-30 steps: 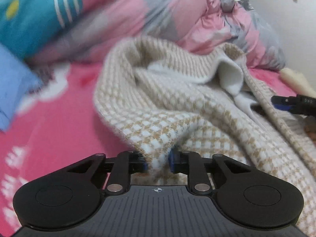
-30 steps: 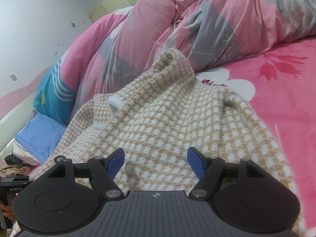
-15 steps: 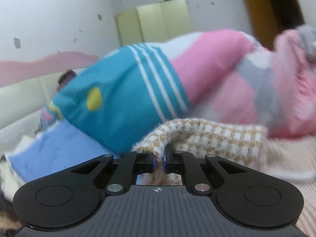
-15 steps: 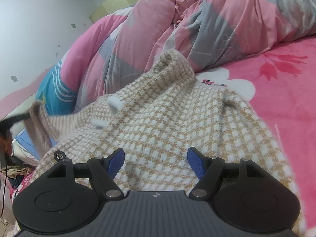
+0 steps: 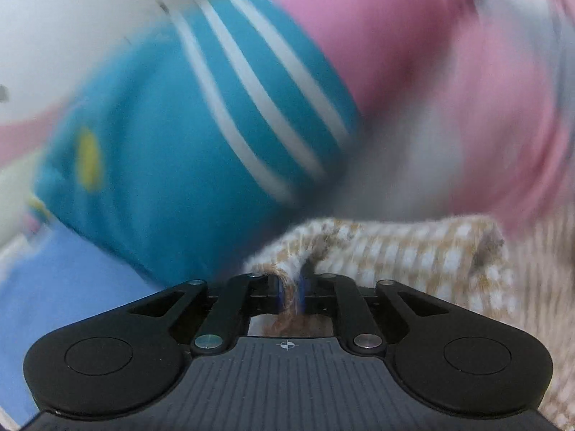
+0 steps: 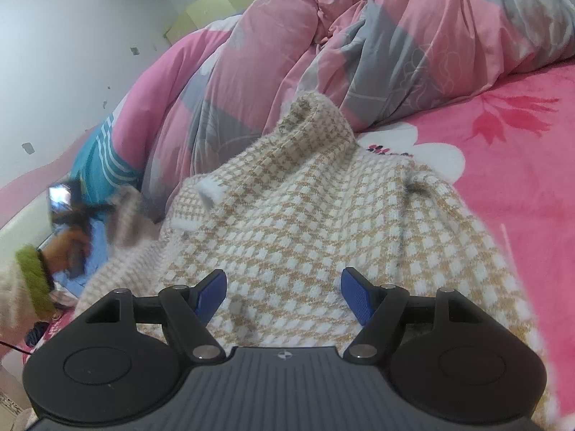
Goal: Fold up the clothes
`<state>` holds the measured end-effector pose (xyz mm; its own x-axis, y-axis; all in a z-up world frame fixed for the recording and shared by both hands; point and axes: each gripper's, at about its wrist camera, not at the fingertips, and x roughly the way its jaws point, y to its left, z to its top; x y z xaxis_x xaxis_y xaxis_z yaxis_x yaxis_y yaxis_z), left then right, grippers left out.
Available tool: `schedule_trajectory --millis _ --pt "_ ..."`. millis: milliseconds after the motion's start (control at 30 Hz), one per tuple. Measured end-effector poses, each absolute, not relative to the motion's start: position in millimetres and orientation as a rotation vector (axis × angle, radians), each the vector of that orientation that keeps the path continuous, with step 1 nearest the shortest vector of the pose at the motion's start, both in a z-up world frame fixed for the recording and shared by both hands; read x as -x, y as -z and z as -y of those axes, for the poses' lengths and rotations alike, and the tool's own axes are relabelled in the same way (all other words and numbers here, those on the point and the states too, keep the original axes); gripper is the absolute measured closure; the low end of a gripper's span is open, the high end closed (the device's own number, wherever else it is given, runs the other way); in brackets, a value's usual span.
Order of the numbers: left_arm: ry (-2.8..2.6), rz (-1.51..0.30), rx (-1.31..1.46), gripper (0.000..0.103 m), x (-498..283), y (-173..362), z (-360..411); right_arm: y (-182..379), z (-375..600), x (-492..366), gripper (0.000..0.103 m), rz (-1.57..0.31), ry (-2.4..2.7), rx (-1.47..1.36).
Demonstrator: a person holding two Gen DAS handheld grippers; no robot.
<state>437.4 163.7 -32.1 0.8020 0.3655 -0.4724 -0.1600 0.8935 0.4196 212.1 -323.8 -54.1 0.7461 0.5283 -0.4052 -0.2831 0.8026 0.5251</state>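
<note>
1. A tan-and-white checked sweater (image 6: 309,222) lies spread on the pink flowered bedsheet (image 6: 521,165), its collar end at 12 o'clock against the heaped pink-and-grey duvet (image 6: 359,43).
2. The right gripper (image 6: 284,296) hovers over the sweater's near part with its blue pads (image 6: 354,294) wide apart and nothing between them.
3. The left gripper (image 5: 291,292) stands narrow, and a fold of the sweater's edge (image 5: 287,273) sits between its pads; its jaws have just been opening a little, with the knit between them.
4. In the left wrist view the sweater (image 5: 413,255) trails off toward 3 o'clock; the view is heavily blurred.
5. Beyond it, at 11 o'clock, is a teal pillow with white stripes (image 5: 201,136), and a light blue cloth (image 5: 72,294) lies at 9 o'clock.
6. From the right wrist view, the person's hand (image 6: 68,248) with a green fuzzy cuff (image 6: 34,276) is at 9 o'clock, lifting the sweater's side there.
</note>
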Motion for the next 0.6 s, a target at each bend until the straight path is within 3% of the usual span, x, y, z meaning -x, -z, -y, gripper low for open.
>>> schedule_trajectory --millis 33,133,167,233,600 --pt "-0.29 -0.645 -0.395 0.068 -441.5 45.9 -160.9 54.1 324.0 -212.2 0.03 -0.573 -0.462 -0.458" --pt "-0.316 -0.717 -0.353 0.057 -436.0 55.4 -163.1 54.1 324.9 -212.5 0.03 -0.572 -0.464 -0.465" --pt "-0.317 -0.714 -0.32 0.043 -430.6 50.4 -166.0 54.3 325.4 -212.8 0.03 -0.571 -0.465 -0.468" --pt "-0.304 -0.734 -0.253 0.026 -418.0 36.0 -173.1 54.6 326.2 -213.4 0.03 -0.571 -0.467 -0.474" --pt "-0.048 -0.61 -0.039 0.023 -273.2 -48.1 -146.9 53.4 326.1 -215.8 0.029 -0.577 -0.47 -0.481"
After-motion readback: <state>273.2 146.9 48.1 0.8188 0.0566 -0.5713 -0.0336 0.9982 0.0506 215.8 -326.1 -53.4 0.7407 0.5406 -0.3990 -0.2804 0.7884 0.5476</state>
